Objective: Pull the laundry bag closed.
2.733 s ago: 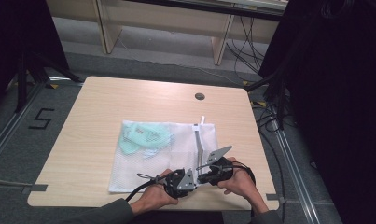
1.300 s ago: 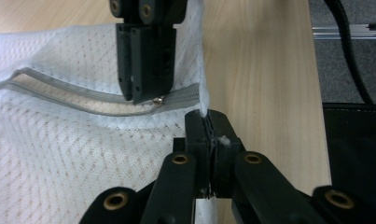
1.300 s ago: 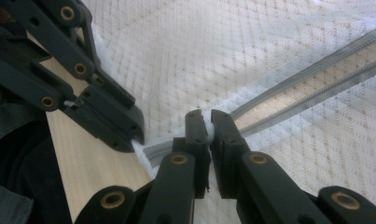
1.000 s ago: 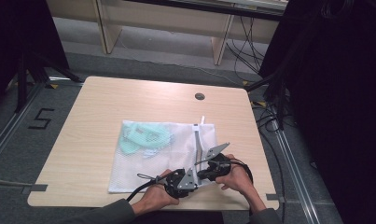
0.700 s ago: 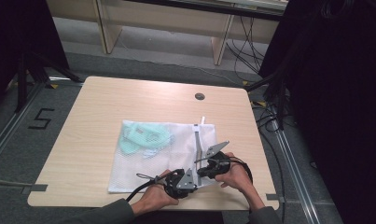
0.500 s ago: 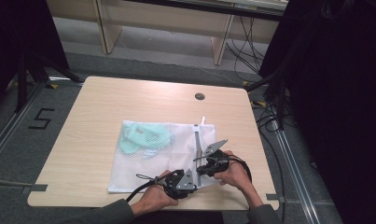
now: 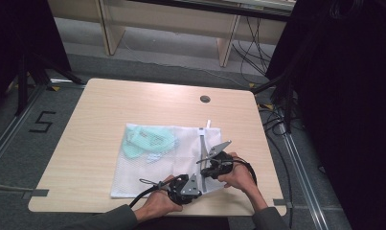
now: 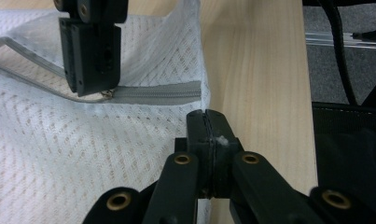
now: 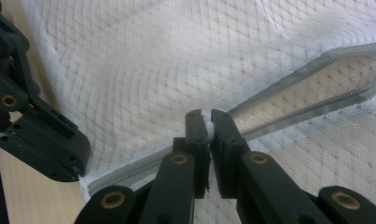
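Right tongs point(image 7: 214, 165) had crept slightly left and toward the near edge over the last few seconds, closing up on the left tongs point(image 7: 187, 184); the mesh laundry bag point(image 7: 166, 160) itself had barely shifted.

Bag lay flat on the worktop point(image 7: 109, 110), middle to near-right, with pale green garments point(image 7: 145, 141) bunched inside its far-left part. Grey zipper point(image 7: 202, 148) ran along the bag's right side, near to far.

Handling, as a judgement: light, limp, no stiffness at all. Mesh would stretch and ride up with any pull, so it needed an anchor on one side while the other side worked. Fabric snags easily; not fragile otherwise. Best holds looked like the zipper pull for the moving hand and the bag corner just past the zipper's closed end for the anchor.

Left tongs point(image 8: 208, 135): jaws pressed fully together, pinching the near-right corner of the mesh, a sliver of white caught between the tips. Zipper tape point(image 8: 157, 93) lay just beyond them.

Right tongs point(image 9: 205, 123): jaws nearly together, clamped on a small white tab, probably the zipper pull point(image 9: 207, 125). Beyond it the zipper stood parted, with bare worktop colour visible through the gap. On the near side of the pull it was closed.
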A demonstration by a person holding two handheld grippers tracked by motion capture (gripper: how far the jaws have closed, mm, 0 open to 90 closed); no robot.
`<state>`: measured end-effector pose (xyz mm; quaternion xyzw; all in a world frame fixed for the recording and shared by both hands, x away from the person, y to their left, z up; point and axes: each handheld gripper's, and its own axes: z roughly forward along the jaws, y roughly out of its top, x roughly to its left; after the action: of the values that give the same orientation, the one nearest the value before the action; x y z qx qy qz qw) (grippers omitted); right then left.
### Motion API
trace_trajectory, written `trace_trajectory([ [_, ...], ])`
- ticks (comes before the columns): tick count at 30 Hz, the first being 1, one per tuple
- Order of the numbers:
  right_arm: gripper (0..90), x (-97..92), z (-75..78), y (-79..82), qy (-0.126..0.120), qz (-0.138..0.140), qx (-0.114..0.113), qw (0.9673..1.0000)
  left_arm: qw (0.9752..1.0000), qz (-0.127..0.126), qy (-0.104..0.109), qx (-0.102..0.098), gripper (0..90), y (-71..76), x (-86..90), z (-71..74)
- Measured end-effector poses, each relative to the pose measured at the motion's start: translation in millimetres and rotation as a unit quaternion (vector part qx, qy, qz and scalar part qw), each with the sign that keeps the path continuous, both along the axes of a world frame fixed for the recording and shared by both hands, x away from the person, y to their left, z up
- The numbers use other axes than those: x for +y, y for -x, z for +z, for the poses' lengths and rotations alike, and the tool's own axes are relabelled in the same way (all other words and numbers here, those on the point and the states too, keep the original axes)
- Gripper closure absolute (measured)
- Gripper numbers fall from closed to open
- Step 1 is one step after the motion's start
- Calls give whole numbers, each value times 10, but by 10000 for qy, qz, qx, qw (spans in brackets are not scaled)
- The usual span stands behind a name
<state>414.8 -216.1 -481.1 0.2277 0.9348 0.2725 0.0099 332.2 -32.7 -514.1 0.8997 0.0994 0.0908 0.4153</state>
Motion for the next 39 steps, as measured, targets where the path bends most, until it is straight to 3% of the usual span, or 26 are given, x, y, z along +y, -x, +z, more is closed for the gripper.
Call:
trace_trajectory([
  [3,867,-9,3,-4,22,-4,7,10000,10000,-7,8,16,895,-22,20,28],
  [4,867,-9,2,-6,18,-12,10,10000,9999,21,128,107,896,-18,16,27],
  [8,867,-29,5,-21,0,-24,-36,10000,9993,24,235,274,897,5,21,43],
  [16,867,-33,5,-38,-31,-80,-111,9999,9988,-3,261,421,897,4,33,52],
  [17,867,-38,11,-44,-18,-76,-119,9999,9979,4,351,535,896,4,29,51],
  [25,867,-45,22,-100,-31,-146,-212,9997,9987,52,253,446,896,15,39,52],
  [32,867,-71,55,-132,-109,-186,-298,9993,9983,78,351,464,896,31,34,50],
  [33,867,-72,39,-135,-172,-225,-293,9992,9986,58,266,464,897,35,36,49],
  [39,867,-91,62,-157,-63,-235,-344,9991,9985,36,323,445,896,23,26,40],
])
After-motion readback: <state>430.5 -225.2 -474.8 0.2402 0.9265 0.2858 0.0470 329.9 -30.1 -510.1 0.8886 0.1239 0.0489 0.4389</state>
